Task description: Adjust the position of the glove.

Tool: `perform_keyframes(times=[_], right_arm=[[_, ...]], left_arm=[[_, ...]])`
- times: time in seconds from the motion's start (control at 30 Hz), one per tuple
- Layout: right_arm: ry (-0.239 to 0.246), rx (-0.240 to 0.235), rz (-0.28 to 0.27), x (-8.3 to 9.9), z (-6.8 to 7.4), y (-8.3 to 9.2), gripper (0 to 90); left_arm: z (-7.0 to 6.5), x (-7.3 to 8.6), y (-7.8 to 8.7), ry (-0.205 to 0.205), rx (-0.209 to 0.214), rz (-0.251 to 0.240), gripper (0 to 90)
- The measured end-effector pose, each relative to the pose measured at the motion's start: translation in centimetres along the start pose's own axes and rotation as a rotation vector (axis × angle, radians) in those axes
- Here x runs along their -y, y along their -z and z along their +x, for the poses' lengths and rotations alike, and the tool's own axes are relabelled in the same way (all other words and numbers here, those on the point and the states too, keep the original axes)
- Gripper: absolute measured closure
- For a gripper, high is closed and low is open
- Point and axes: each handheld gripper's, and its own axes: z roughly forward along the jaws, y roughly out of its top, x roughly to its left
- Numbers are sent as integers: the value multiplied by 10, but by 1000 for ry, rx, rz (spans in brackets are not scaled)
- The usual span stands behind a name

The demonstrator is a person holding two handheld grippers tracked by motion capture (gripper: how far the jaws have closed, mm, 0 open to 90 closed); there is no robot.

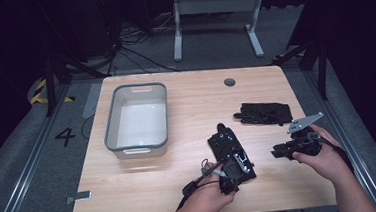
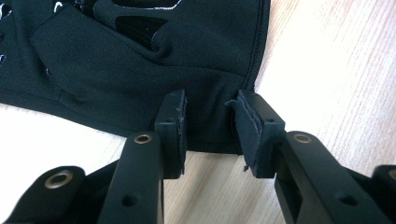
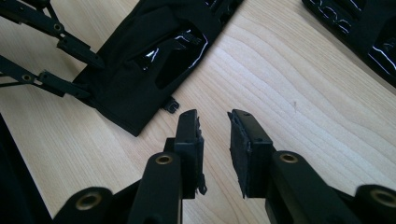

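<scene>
A black glove [image 1: 226,143] lies in the middle of the wooden table [image 1: 190,101], cuff toward me. My left gripper [image 1: 229,176] is at that cuff. In the left gripper view the glove [image 2: 140,70] fills the top, and the open left gripper [image 2: 210,100] has its jaws on either side of the cuff hem, not closed on it. A second black glove [image 1: 264,113] lies farther back on the right. My right gripper [image 1: 275,152] is open over bare wood, to the right of the first glove. The right gripper [image 3: 213,116] sees that glove [image 3: 140,70], the left gripper [image 3: 91,77] and the second glove [image 3: 355,23].
A grey-rimmed plastic bin [image 1: 139,86] stands on the left half of the table, with nothing in it. A round cable hole [image 1: 230,82] is near the far edge. Bare wood stretches between the bin and the gloves. Table legs and cables stand on the floor beyond.
</scene>
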Motion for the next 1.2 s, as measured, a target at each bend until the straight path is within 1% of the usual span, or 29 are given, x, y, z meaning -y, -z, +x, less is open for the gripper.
perform_keyframes(times=[0.03,0.07,0.1,0.13,0.17,0.27,0.3,0.33,0.37,0.43,0.47,0.5,0.53,0.57,0.6,0.63,0.67,0.7,0.73,0.8,0.83,0.87,0.9,0.93,0.97,1.0,1.03,1.07,1.2], right_arm=[[0,0,0,0,0,0,739],[4,-4,-3,0,0,0,740],[3,-10,-4,-1,1,0,740],[4,-14,-9,-2,1,0,740],[8,-18,-11,-3,1,0,740],[8,-36,-28,-7,1,-1,744],[9,-58,-50,-12,2,-1,748],[9,-58,-50,-12,2,-1,748],[13,-67,-57,-14,2,-2,751],[17,-80,-82,-24,4,-5,761],[22,-84,-85,-30,5,-7,761],[33,-80,-81,-36,6,-10,761],[47,-77,-75,-43,8,-13,761],[57,-77,-71,-49,9,-16,763],[67,-83,-73,-56,10,-18,765],[74,-97,-83,-69,12,-23,768],[74,-97,-83,-69,12,-23,768],[79,-98,-90,-81,13,-29,761],[79,-98,-90,-81,13,-29,761],[82,-101,-92,-90,14,-37,760],[81,-102,-92,-95,14,-41,760],[82,-102,-90,-99,15,-46,760],[83,-103,-83,-106,16,-56,753],[83,-103,-83,-106,16,-56,753],[86,-104,-80,-109,16,-61,748],[89,-100,-75,-114,16,-72,741],[89,-100,-75,-114,16,-72,741],[85,-100,-71,-117,15,-77,740],[59,-91,-60,-125,10,-99,724]], left_arm=[[2,0,0,-7,-4,-2,663],[4,1,0,-4,-4,-7,720],[8,2,0,5,8,-16,766],[10,3,1,11,21,-17,789],[11,4,1,22,35,-21,801],[15,6,2,8,52,-20,829],[17,6,3,12,67,-20,838],[19,7,4,14,82,-12,838],[22,8,5,17,100,-17,841],[25,10,7,13,119,-17,843],[26,11,8,10,120,-20,844],[26,11,9,8,120,-19,844],[27,12,10,-4,118,-20,845],[27,13,11,-6,126,-19,844],[27,14,12,-16,132,-18,844],[27,15,13,-20,139,-16,845],[26,16,14,-29,146,-20,845],[26,17,15,-35,155,-18,844],[25,18,16,-47,163,-23,844],[24,20,18,-50,175,-21,843],[23,21,19,-56,174,-20,843],[23,22,20,-62,179,-24,844],[22,23,20,-64,184,-22,843],[22,24,20,-68,187,-24,843],[21,25,20,-71,190,-23,843],[21,25,20,-67,194,-14,842],[20,26,20,-70,194,-16,842],[20,27,20,-67,193,-23,842],[19,28,21,-70,202,-23,842]])
